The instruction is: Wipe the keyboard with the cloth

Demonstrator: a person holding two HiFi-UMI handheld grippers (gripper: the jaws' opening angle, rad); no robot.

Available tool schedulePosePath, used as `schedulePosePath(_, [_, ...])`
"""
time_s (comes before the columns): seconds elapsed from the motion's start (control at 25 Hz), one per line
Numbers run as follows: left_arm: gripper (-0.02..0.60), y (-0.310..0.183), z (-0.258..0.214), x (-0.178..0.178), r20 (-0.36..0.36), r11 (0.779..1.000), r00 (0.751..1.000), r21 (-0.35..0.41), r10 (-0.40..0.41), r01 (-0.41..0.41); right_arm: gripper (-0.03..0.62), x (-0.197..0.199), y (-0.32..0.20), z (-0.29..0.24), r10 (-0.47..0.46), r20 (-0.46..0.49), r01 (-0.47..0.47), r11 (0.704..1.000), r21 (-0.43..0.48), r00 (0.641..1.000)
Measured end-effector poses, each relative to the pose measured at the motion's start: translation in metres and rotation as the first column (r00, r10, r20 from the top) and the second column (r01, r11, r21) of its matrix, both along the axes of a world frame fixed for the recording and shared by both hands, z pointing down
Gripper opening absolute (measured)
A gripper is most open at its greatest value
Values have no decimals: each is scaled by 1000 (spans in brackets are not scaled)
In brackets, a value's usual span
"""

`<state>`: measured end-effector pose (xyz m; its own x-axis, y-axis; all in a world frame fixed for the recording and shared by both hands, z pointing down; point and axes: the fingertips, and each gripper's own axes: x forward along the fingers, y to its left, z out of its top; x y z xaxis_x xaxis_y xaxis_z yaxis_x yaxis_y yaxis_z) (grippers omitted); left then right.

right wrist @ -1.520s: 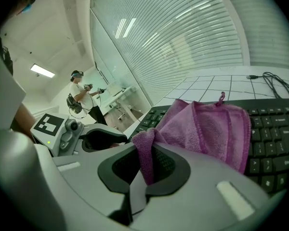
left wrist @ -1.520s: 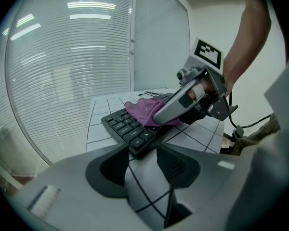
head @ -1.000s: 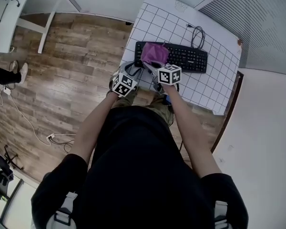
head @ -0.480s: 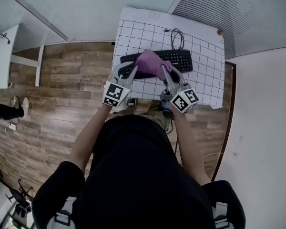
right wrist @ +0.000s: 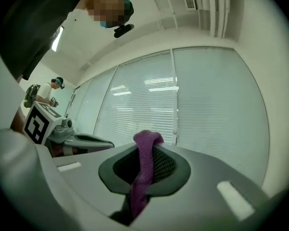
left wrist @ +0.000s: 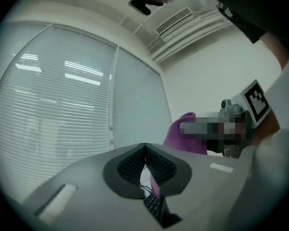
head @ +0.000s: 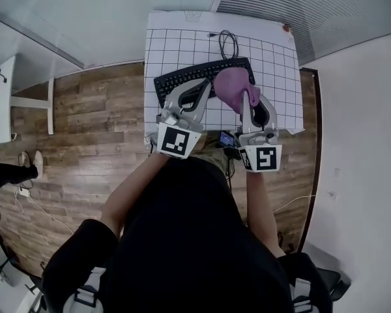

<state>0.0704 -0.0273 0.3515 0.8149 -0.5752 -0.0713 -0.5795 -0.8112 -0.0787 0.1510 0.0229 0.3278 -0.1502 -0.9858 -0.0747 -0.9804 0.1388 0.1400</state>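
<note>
Seen from above, a person holds two grippers out over a white gridded table. The right gripper has its fingers pinching a purple cloth, which hangs bunched in front of the right end of the black keyboard. The left gripper has its fingers pressed together, tips just beside the cloth's left edge. Whether they catch any cloth is unclear. A coiled black cable lies beyond the keyboard.
</note>
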Motion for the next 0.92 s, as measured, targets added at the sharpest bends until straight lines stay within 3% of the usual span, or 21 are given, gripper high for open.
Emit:
schedulePosePath(0.2, [2,1,-1,6,3,1000,1000,9,2,-2,28,-1,5,-11,26,-21,-26,999,23,999])
schedulePosePath(0.92, [2,-1,9,-12,-8,1000,1000,-18,-19,19,28,-14,-7,0,-34,21,34,999,-20,999])
